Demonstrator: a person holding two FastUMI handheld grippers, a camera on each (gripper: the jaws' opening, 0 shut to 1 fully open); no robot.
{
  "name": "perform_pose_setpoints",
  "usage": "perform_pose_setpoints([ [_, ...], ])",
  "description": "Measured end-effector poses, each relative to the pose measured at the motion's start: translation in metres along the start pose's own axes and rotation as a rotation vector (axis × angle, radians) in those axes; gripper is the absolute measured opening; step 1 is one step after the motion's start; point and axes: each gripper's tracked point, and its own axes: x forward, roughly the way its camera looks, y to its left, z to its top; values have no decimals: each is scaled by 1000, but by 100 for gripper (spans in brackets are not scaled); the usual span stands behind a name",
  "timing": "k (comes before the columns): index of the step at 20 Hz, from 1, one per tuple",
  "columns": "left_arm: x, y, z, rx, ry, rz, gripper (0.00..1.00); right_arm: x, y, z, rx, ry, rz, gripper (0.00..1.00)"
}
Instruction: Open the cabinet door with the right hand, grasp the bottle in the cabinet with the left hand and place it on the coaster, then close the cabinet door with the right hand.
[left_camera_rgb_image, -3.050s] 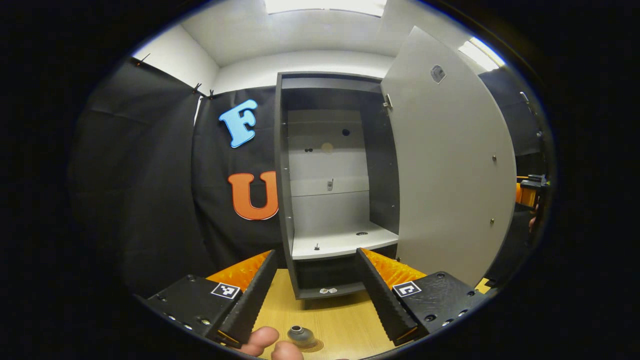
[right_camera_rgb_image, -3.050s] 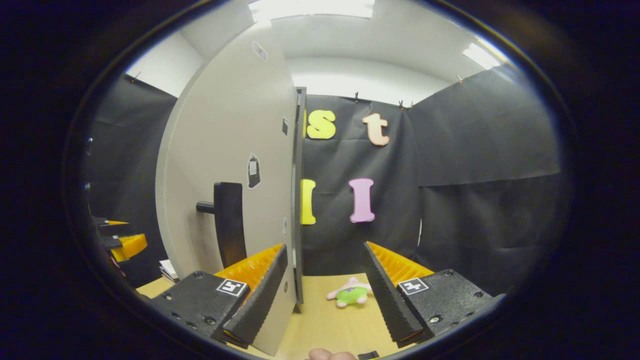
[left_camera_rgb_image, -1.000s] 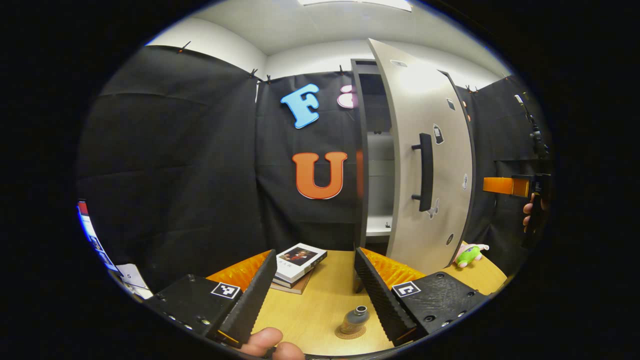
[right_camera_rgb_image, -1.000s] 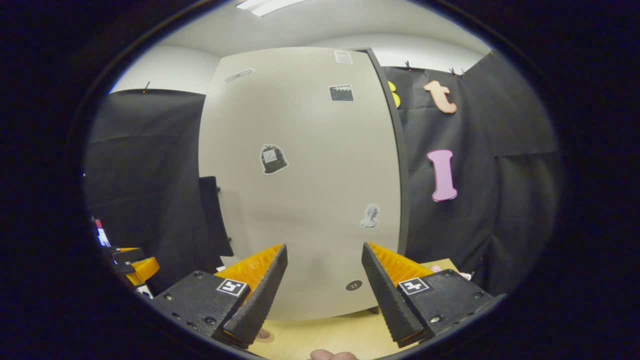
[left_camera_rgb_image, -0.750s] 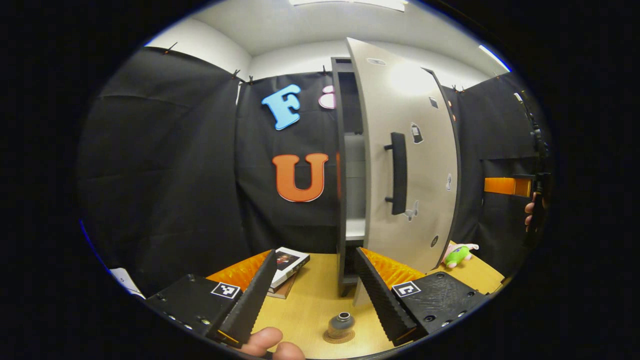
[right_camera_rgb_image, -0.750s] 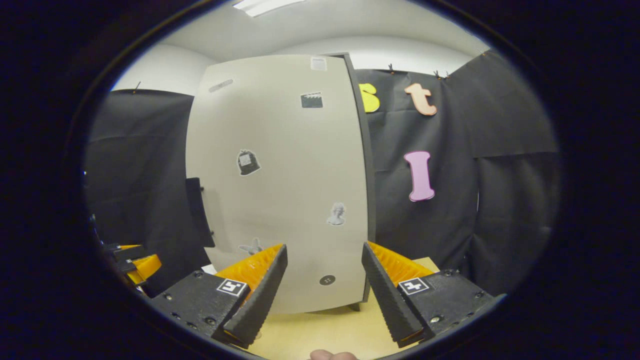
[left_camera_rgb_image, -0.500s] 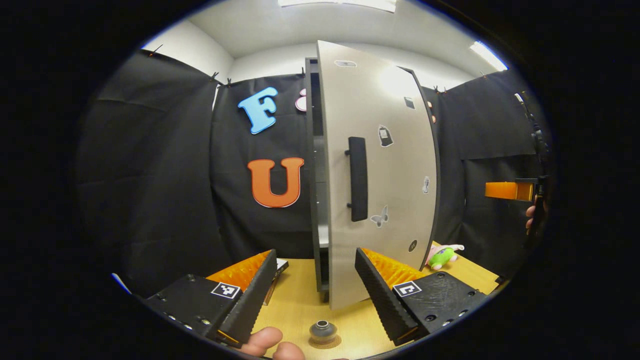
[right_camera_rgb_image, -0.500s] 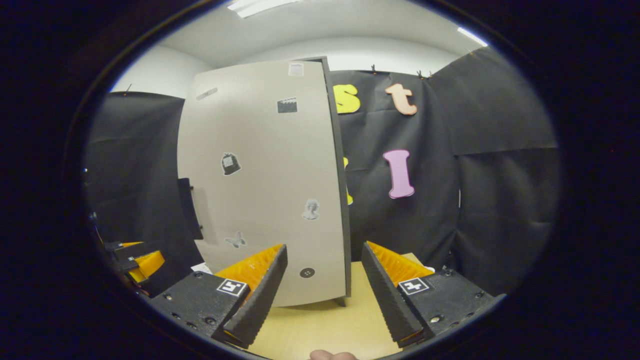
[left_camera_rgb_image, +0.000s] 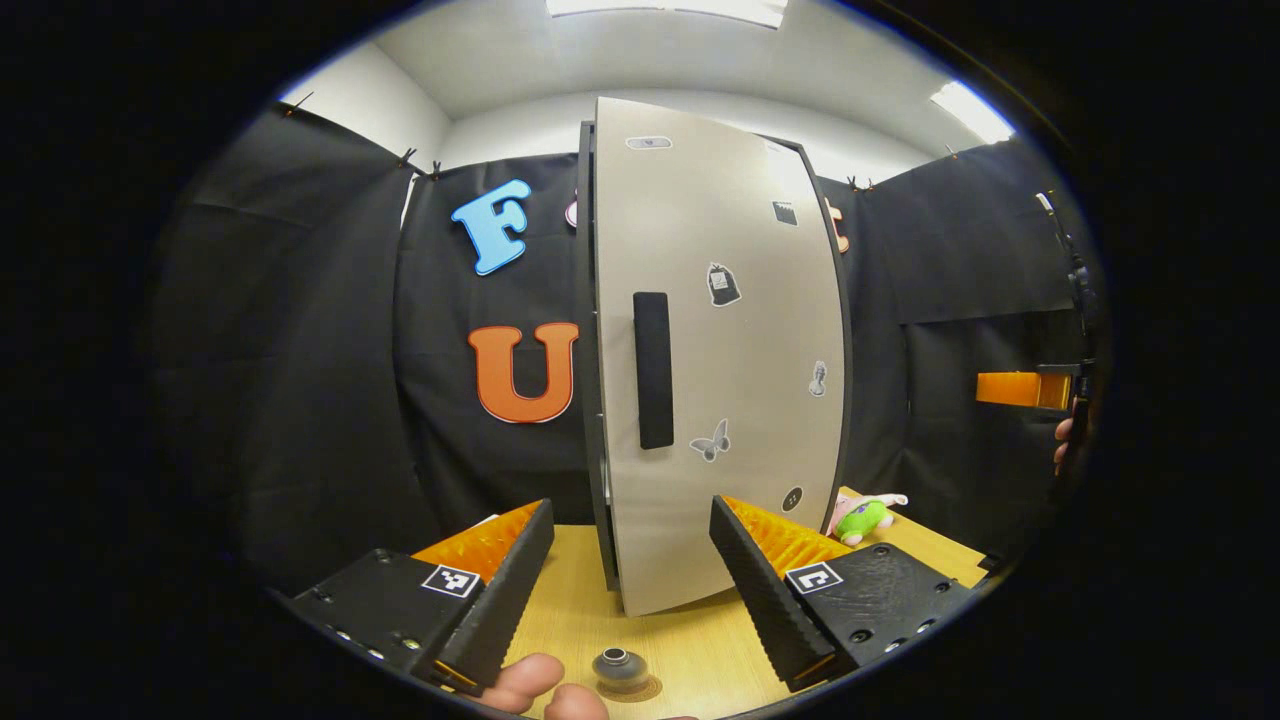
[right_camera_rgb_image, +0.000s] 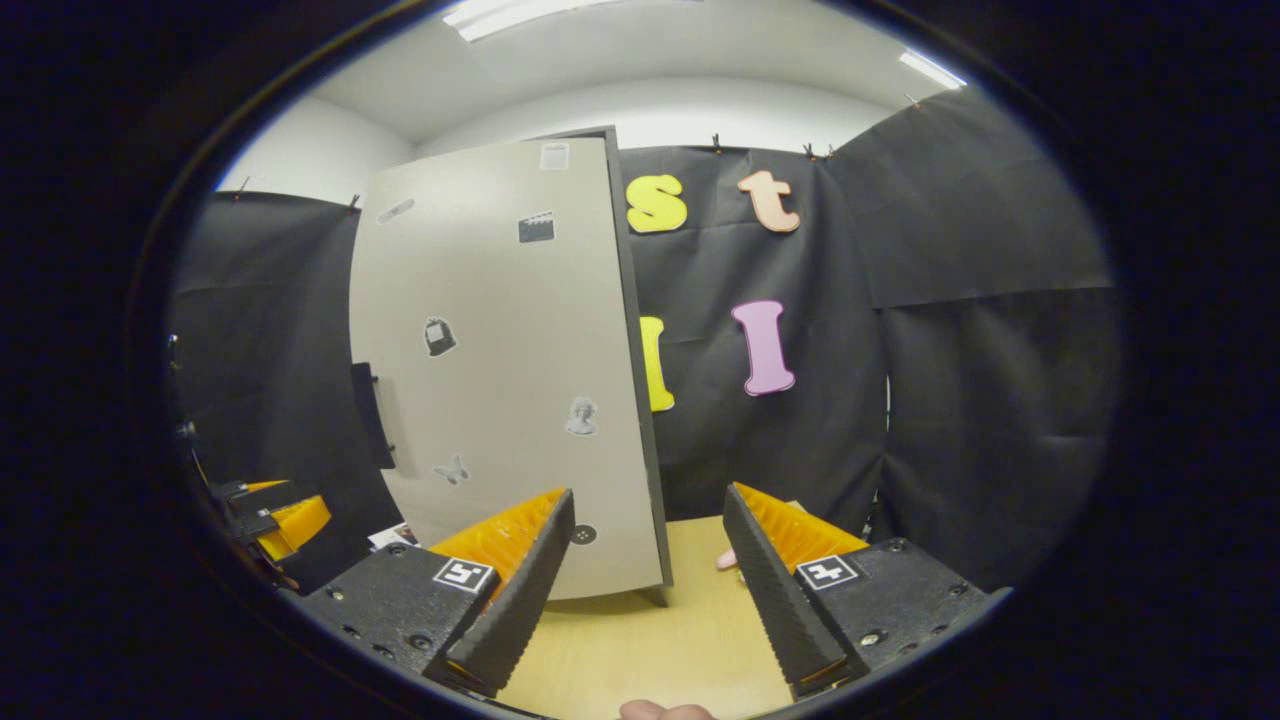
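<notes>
Swung nearly shut since the earlier frames: cabinet door (left_camera_rgb_image: 720, 370), wide open with the shelf exposed three seconds back, now lying almost flush against the cabinet frame (left_camera_rgb_image: 588, 330), with only a thin dark gap showing along its left edge. Handle (left_camera_rgb_image: 653, 370) facing forward in the left gripper view. Bottle (left_camera_rgb_image: 619, 668) found upright on the coaster (left_camera_rgb_image: 640, 690) on the wooden table (left_camera_rgb_image: 580, 600), close below the left gripper (left_camera_rgb_image: 630, 575), whose fingers stand spread and empty. Right gripper (right_camera_rgb_image: 648, 565) likewise spread, holding nothing, hanging in front of the door's hinge-side edge and apart from it; also noted far right in the left gripper view, hand on it. Plush toy (left_camera_rgb_image: 865, 515) lying on the table to the right of the cabinet. Step in hand judged to be the final one, closing the door, and all but complete. Next move, if any: a light press on the door face to seat it fully; full latching not confirmable from these views.
</notes>
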Motion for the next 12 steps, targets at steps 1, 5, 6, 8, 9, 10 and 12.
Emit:
perform_pose_setpoints([
  [1,-1,0,0,-1,3,3,95,-1,0,0,1,1,3,92],
  [5,-3,4,1,-1,3,18,95,0,4,-4,2,8,14,93],
  [6,-3,4,1,-2,3,20,95,1,4,-5,5,11,17,95],
  [8,-4,5,1,0,0,27,95,0,6,-7,11,18,20,93],
  [9,-4,5,2,-1,-3,29,95,-1,7,-7,13,20,21,95],
  [10,-4,4,2,-3,-2,26,95,-1,9,-6,14,20,20,95],
  [12,-3,5,3,-2,-4,25,95,0,8,-6,14,21,18,95],
])
